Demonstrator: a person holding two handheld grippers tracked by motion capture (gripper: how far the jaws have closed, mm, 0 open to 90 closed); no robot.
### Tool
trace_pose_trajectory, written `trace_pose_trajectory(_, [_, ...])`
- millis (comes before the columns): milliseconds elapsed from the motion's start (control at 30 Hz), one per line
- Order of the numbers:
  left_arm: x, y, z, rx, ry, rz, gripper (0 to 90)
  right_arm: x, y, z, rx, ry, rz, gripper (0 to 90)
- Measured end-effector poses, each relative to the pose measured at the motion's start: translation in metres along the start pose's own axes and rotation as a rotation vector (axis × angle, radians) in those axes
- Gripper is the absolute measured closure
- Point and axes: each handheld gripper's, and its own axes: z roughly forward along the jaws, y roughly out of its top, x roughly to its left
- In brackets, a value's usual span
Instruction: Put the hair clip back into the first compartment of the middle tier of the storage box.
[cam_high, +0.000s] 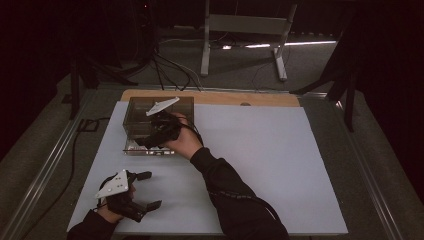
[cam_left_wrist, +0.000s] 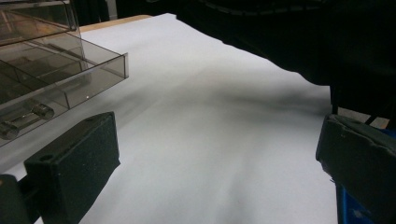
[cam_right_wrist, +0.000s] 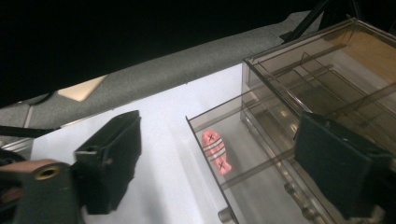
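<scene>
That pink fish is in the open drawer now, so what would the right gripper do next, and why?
Probably push the drawer shut. The fish lies loose inside it, the right gripper stands open above with nothing between its jaws, and the drawer sticks out of the box.

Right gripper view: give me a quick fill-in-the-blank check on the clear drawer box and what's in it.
The small pink fish-shaped toy lies in the pulled-out ____ of the smoky clear plastic drawer box.
The right gripper has its jaws ____.
The left gripper rests over the ____ sheet.

Missing words: drawer; open; white
</scene>
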Motion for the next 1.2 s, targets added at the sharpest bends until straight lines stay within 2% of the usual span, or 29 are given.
trace_pose_trajectory(167, [0.0,0.0,0.002,0.003,-0.001,-0.005,0.4,-0.004,-0.005,-0.01,0.0,0.02,0.013,8.2])
trace_pose_trajectory(233, [0.0,0.0,0.002,0.005,-0.002,-0.001,0.4,-0.005,-0.008,-0.014,0.002,0.013,0.003,6.1])
trace_pose_trajectory(300, [0.0,0.0,0.004,0.006,-0.002,-0.001,0.4,-0.006,-0.01,-0.019,-0.001,0.019,0.008,1.0])
trace_pose_trajectory(367, [0.001,0.0,0.004,0.011,-0.004,-0.001,0.4,-0.008,-0.012,-0.024,-0.011,0.016,0.017,0.0])
trace_pose_trajectory(633, [0.0,0.0,0.003,0.006,-0.001,0.003,0.4,-0.013,-0.02,-0.043,-0.025,-0.026,0.01,0.0])
trace_pose_trajectory(1200, [0.0,-0.001,0.001,0.005,-0.003,0.004,0.4,-0.017,-0.049,-0.092,-0.08,-0.065,0.026,0.0])
